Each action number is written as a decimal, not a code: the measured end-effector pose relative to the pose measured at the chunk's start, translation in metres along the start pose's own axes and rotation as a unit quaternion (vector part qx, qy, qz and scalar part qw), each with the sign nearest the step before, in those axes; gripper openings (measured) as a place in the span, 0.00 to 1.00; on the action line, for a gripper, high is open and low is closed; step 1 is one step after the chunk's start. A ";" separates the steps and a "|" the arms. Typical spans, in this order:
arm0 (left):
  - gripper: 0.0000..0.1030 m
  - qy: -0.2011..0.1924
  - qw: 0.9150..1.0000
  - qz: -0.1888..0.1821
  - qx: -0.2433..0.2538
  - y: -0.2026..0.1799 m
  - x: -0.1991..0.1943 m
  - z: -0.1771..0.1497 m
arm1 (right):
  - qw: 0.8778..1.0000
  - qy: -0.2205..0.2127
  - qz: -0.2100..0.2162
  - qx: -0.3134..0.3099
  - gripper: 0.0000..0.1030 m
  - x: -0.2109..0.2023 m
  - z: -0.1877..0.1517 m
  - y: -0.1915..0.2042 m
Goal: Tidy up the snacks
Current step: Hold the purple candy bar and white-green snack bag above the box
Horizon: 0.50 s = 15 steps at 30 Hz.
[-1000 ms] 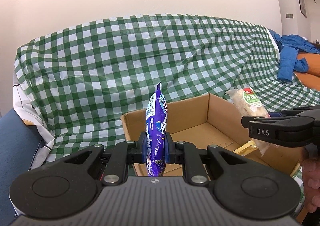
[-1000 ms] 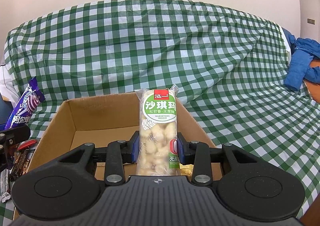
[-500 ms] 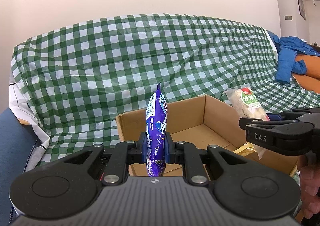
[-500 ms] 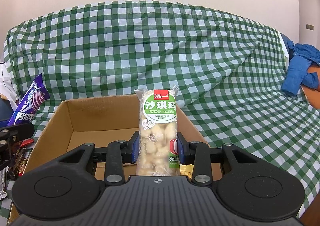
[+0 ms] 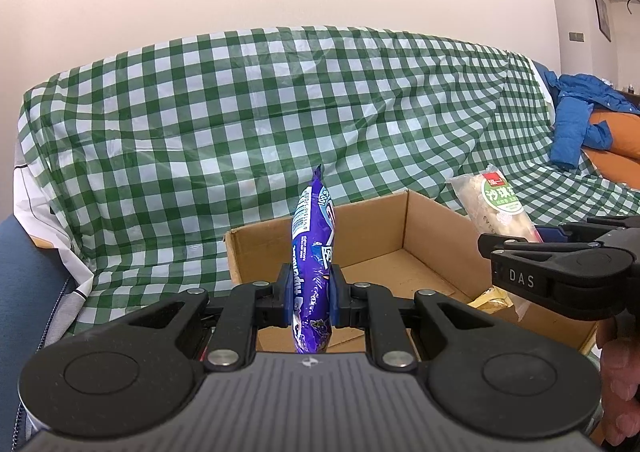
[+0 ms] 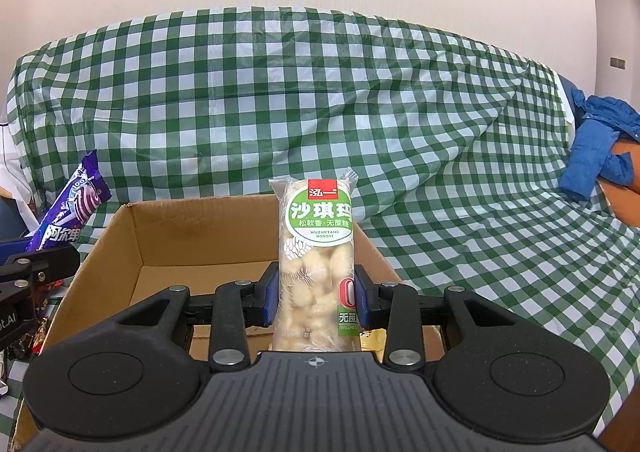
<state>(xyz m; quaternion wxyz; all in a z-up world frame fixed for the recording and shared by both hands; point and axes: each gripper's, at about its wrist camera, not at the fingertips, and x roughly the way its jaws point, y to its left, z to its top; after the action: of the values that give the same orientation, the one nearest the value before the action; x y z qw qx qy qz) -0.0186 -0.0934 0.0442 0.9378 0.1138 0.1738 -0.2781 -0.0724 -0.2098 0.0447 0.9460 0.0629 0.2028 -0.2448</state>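
Two snack packets are held up over one open cardboard box (image 6: 120,248), and that box serves as the landmark for everything else. Behind the box, a green-and-white checked cloth (image 6: 320,91) drapes over a long sofa-like shape, rising to a pale wall. Far to the right of the box, a blue jacket (image 6: 592,147) lies crumpled on the cloth. The box itself is plain brown, flaps open, mostly bare inside, with a yellowish wrapper (image 5: 494,296) lying at its near right corner.

Above the box's near edge, the right gripper (image 6: 316,294) clamps its blue pads on a clear packet of pale puffed pieces (image 6: 316,252), upright, with a green round label, white Chinese lettering and a small red tag at the top. At the box's left side, the left gripper (image 5: 311,292) pinches a purple wrapper (image 5: 314,252) narrowly, edge-on and upright, its crimped tip pointing up; white swirl artwork and lettering show on its face in the right wrist view. Left of the box, small dark wrappers (image 6: 44,304) lie on the cloth.
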 end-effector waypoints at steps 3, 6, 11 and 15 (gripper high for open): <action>0.17 0.000 1.000 0.000 -0.002 -0.002 0.002 0.001 | 1.000 -0.001 -0.002 0.000 0.37 0.000 0.000 0.000; 0.17 0.000 1.000 0.000 -0.002 -0.003 0.003 0.001 | 1.000 -0.002 -0.002 -0.001 0.37 0.000 0.000 0.001; 0.17 0.000 1.000 0.001 -0.006 -0.002 0.004 0.003 | 1.000 -0.005 -0.003 -0.005 0.37 -0.002 0.001 0.002; 0.17 0.001 1.000 0.001 -0.007 -0.002 0.004 0.003 | 1.000 -0.008 -0.003 -0.008 0.37 -0.003 0.001 0.002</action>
<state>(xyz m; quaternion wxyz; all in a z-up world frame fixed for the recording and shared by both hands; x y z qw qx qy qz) -0.0157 -0.0980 0.0449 0.9388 0.1074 0.1765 -0.2757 -0.0736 -0.2069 0.0473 0.9473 0.0529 0.1974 -0.2465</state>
